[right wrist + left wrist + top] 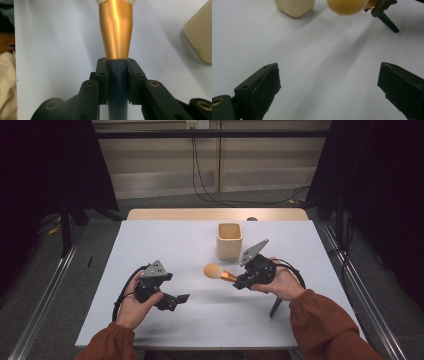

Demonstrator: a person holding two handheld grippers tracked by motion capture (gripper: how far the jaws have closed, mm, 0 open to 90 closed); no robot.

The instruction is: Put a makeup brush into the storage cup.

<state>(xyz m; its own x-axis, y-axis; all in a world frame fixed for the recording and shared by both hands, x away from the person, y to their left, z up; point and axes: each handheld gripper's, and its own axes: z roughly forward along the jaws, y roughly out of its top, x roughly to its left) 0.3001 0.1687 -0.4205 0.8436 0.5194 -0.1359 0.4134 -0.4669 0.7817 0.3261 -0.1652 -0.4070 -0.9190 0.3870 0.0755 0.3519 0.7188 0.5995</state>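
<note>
Right gripper (239,282): held in the person's right hand at the right of the table, pointing left; its jaws are pressed onto the dark handle of a makeup brush (220,272).
Grip, seen close: in the right gripper view the two black pads clamp the dark blue handle (117,82) just below the gold ferrule (116,27), one pad on each side.
Brush position: it is carried above the white table (165,240), roughly level, with its round tan head (212,270) pointing left and the dark handle end sticking out behind the hand toward the table's near edge.
Brush and cup: the head lies near the beige cup (229,240), below and a little left of it in the high view, and apart from it.
Cup: upright, square with rounded corners, its mouth open, standing toward the far middle of the table.
Left gripper (181,298): held in the person's left hand at the near left, pointing right; its jaws (260,87) are spread wide over bare table with nothing between them.
Left gripper view: the brush head (348,6) and the cup (294,7) sit at the top edge, well ahead of the jaws.
</note>
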